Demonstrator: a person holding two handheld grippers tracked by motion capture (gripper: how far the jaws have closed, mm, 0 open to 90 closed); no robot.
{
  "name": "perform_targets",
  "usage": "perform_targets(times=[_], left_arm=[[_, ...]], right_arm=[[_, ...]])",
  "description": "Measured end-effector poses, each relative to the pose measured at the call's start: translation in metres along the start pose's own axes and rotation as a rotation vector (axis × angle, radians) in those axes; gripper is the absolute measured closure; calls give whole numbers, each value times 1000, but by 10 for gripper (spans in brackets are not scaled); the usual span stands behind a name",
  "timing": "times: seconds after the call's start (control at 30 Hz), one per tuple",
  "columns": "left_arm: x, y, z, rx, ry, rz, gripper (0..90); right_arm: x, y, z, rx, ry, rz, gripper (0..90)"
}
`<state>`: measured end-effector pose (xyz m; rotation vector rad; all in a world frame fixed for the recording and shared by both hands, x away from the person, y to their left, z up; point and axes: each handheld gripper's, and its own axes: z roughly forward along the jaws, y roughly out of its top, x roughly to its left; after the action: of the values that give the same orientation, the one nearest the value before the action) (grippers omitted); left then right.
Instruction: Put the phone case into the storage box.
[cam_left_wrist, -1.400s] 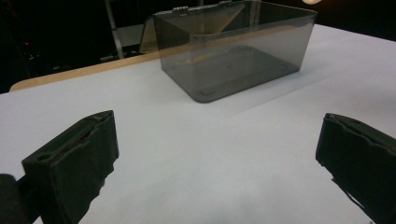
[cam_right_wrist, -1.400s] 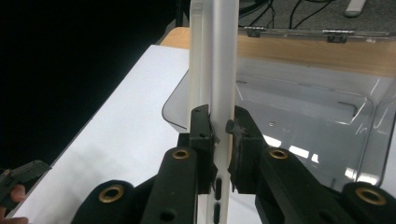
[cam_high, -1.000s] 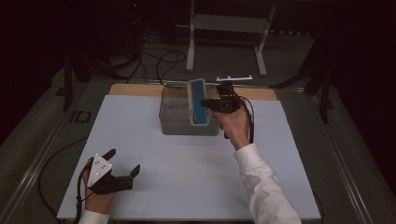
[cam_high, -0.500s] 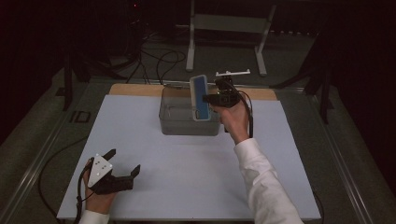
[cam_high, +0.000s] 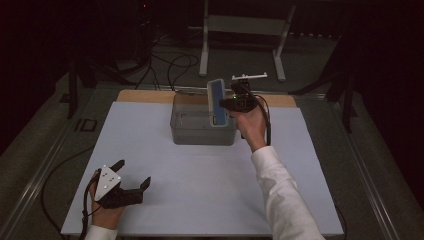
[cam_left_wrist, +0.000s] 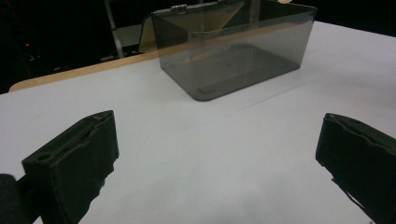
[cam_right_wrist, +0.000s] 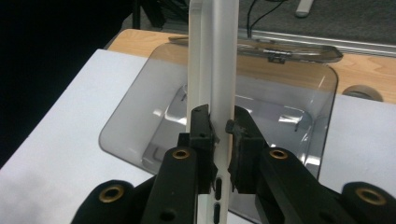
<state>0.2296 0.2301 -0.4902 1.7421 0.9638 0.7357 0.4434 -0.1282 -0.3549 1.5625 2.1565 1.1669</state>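
A flat white phone-like slab with a blue face (cam_high: 217, 102) stands upright on its edge above the right part of a clear grey plastic box (cam_high: 202, 131). My right gripper (cam_high: 226, 106) is shut on the slab's lower half. In the right gripper view the two black jaws pinch the slab's (cam_right_wrist: 219, 56) thin white edges, my right gripper (cam_right_wrist: 220, 125) hanging over the empty box (cam_right_wrist: 299, 116). My left gripper (cam_high: 133, 172) rests low at the table's front left, open with nothing between its jaws. In the left gripper view that gripper (cam_left_wrist: 215, 154) faces the box (cam_left_wrist: 233, 51) across bare white table.
The box's clear lid (cam_right_wrist: 280, 49) hangs open behind it, over a wooden strip (cam_high: 145, 96) at the table's back edge. A white sheet (cam_high: 200, 190) covers the table. A metal stand (cam_high: 240, 30) and cables (cam_high: 170, 60) lie on the dark floor beyond.
The right gripper has lifted the slab slightly higher over the box. The left gripper has stayed where it was.
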Motion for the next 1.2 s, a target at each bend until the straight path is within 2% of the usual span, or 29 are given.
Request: perform_targets(times=[0.43,1.2], left_arm=[[0,0,0,-2,-1,2,2],[-1,0,0,-5,-5,2,2]], right_arm=[[-4,7,9,11,-48,13,820],[-15,10,23,48,-99,46,819]])
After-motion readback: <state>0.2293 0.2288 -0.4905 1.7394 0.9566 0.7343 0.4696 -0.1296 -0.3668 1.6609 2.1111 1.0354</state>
